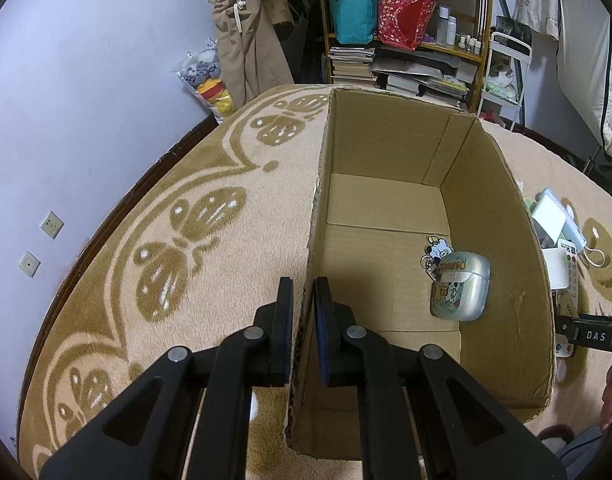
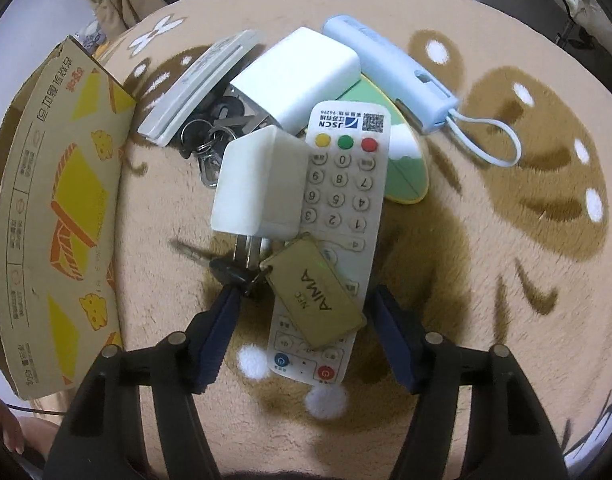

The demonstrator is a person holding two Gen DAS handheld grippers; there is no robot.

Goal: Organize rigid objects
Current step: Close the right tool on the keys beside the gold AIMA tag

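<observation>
We pinch the cardboard box [image 1: 386, 208] wall with the left tongs [image 1: 303, 300]; right tongs [image 2: 301, 316] straddle remote [image 2: 338, 216] and brass key tag [image 2: 316, 298], part-open, gripping nothing; next: squeeze, lift.

I am in a lived-in room of a home, kneeling over a plush beige rug [image 1: 153, 208] with brown butterfly patterns that covers the floor up to a pale wall with sockets [image 1: 51, 224]. Beyond the rug stands a wooden shelf [image 1: 410, 40] crammed with stacked books, gift bags and small bottles, with coats [image 1: 245, 40] hanging beside it and a bag of stuffed toys [image 1: 209, 80] on the floor. By me lie household odds: a remote control [image 2: 342, 216], chargers and keys.
</observation>
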